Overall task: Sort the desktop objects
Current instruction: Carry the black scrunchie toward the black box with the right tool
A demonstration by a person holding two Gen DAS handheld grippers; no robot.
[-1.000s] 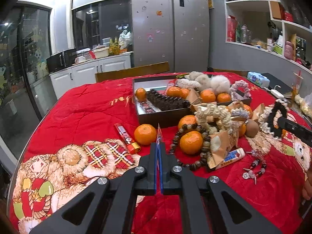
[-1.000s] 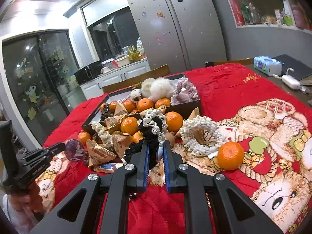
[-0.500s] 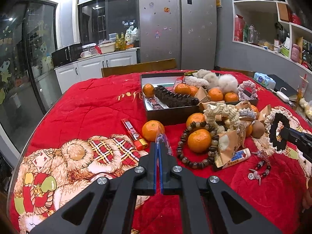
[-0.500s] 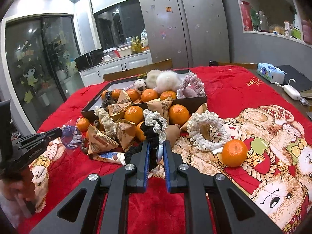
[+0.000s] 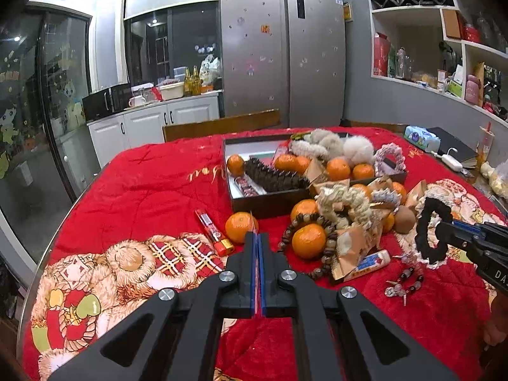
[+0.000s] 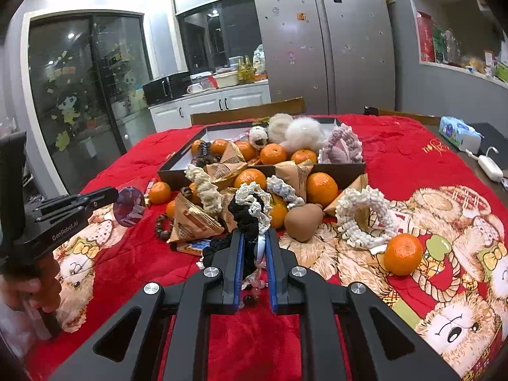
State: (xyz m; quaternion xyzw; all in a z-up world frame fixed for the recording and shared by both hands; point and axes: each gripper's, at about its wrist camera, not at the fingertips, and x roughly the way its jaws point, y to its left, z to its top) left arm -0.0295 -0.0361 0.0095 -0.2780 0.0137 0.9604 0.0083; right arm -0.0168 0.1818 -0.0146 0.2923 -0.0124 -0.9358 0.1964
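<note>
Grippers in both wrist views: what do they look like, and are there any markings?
Both are matte black plastic with triangular cut-outs in the linkage arms, silver round screw heads at the pivots and blue pads lining the fingers. The left gripper shows white lettering "GenRobot.AI" on its side in the right wrist view; the right gripper shows white letters "DA", cut off, in the left wrist view. No cables or sleeves are visible.

Left gripper [image 5: 257,238] shut, bottom centre; right gripper [image 5: 439,230] at right edge gripped black scrunchie [image 5: 424,238]; box [image 5: 270,204] upper centre.
</note>
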